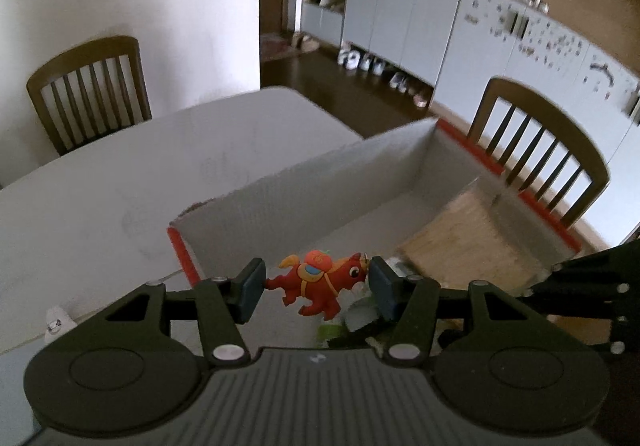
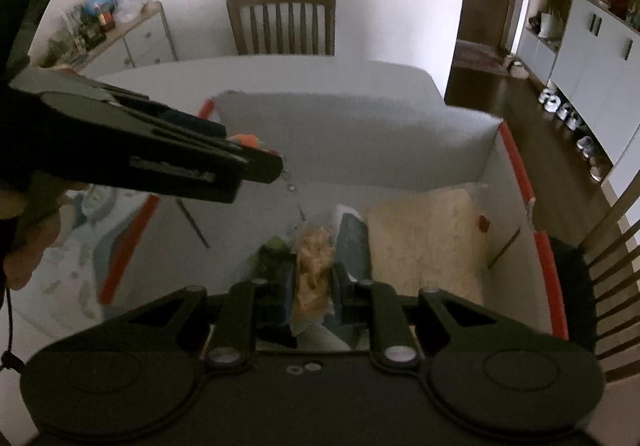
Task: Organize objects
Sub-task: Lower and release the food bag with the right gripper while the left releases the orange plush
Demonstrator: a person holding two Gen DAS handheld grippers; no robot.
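Note:
My left gripper is shut on a small red toy horse with an orange fruit on its back, held by tail and nose above the near end of an open white box with red edges. In the right wrist view the left gripper reaches in from the left over the box, a key chain dangling below it. My right gripper is shut on a clear snack bag with yellowish contents, low inside the box.
Inside the box lie a beige woven mat, a dark packet and a green item. The box stands on a white table. Wooden chairs stand around it. A patterned sheet lies left of the box.

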